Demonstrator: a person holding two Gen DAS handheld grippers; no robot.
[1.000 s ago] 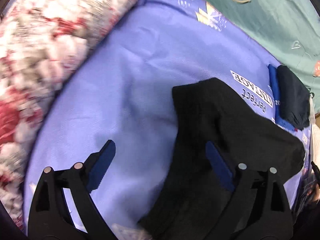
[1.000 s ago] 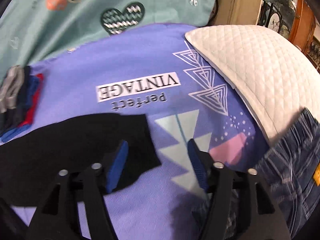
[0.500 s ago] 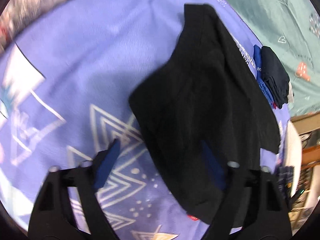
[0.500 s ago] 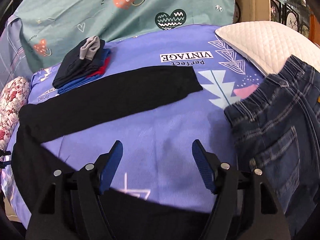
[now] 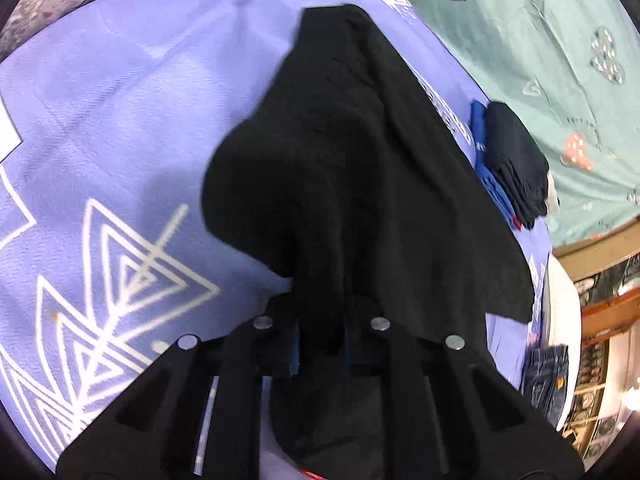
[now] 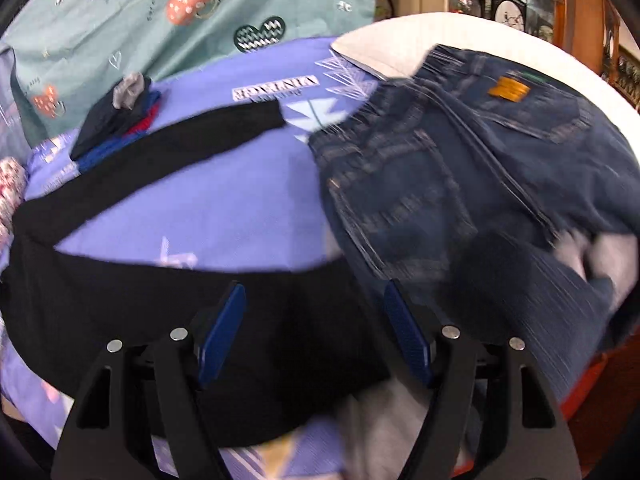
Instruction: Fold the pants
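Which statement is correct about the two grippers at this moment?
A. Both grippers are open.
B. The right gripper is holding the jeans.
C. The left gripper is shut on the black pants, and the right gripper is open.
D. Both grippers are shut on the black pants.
C: the left gripper pinches a bunch of the black pants, while the right gripper stands open above them.

Your right gripper (image 6: 314, 332) hangs with its blue fingers (image 6: 222, 332) spread apart over the black pants (image 6: 168, 292), which stretch from near left toward the far middle of the purple bedsheet (image 6: 224, 216). Blurred blue jeans (image 6: 460, 184) lie right; a stack of folded clothes (image 6: 116, 120) sits far left.
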